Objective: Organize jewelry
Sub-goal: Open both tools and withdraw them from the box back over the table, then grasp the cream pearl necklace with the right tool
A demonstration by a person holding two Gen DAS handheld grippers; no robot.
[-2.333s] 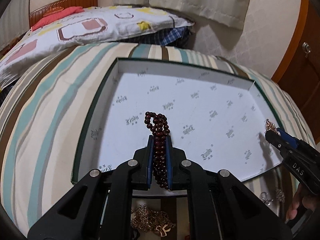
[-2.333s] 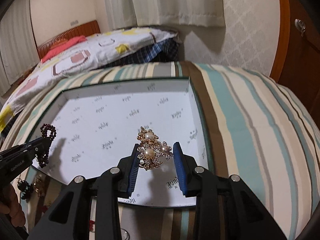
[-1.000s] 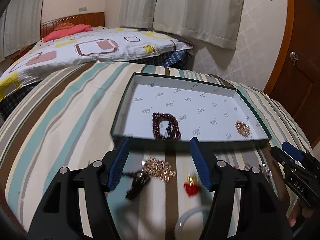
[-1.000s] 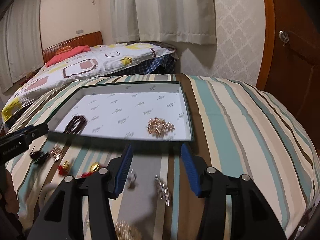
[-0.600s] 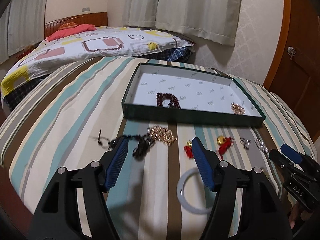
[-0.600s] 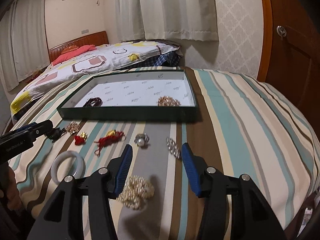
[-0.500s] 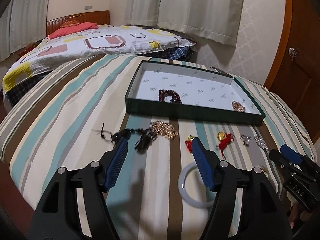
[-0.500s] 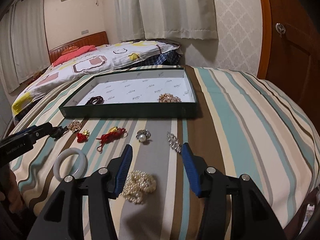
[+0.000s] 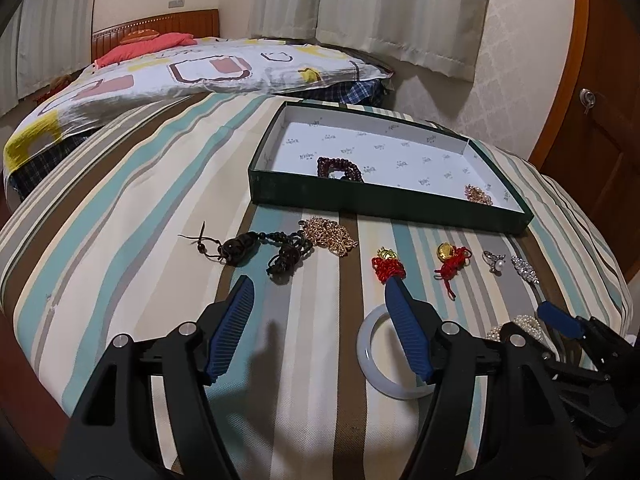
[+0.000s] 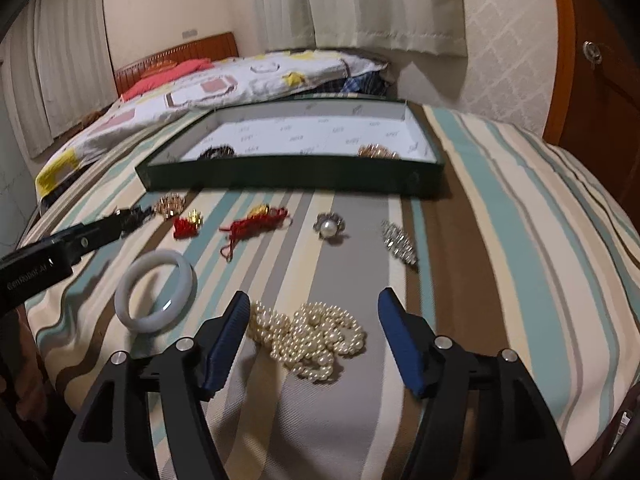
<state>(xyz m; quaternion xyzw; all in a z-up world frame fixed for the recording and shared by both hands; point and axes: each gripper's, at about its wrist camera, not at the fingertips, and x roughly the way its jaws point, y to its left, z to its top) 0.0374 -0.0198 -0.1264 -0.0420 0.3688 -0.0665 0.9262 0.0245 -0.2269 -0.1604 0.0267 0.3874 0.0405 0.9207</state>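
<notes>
A bedroom is seen, with a striped bed (image 9: 120,208) carrying the jewelry and a quilt (image 9: 208,72) heaped behind it. A green tray (image 9: 384,204) is set toward the far side; inside it a dark bead bracelet (image 9: 340,168) lies near the front wall and a gold brooch (image 9: 478,194) sits in the right front corner. The tray floor between them is bare.

A row of pieces is spread before the tray: black beads (image 9: 260,250), a gold chain (image 9: 330,236), two red charms (image 9: 388,266) (image 9: 450,260), a pearl ring (image 10: 329,227) and a crystal clip (image 10: 400,244). Nearer, a white bangle (image 10: 156,296) and a pearl strand (image 10: 308,334) are laid.

The left gripper (image 9: 320,300) is held with its fingers wide apart, nothing between them, above bare cloth short of the row. The right gripper (image 10: 314,316) is held with fingers apart on either side of the pearl strand, not touching it. Striped cloth lies bare toward the bed's right edge.
</notes>
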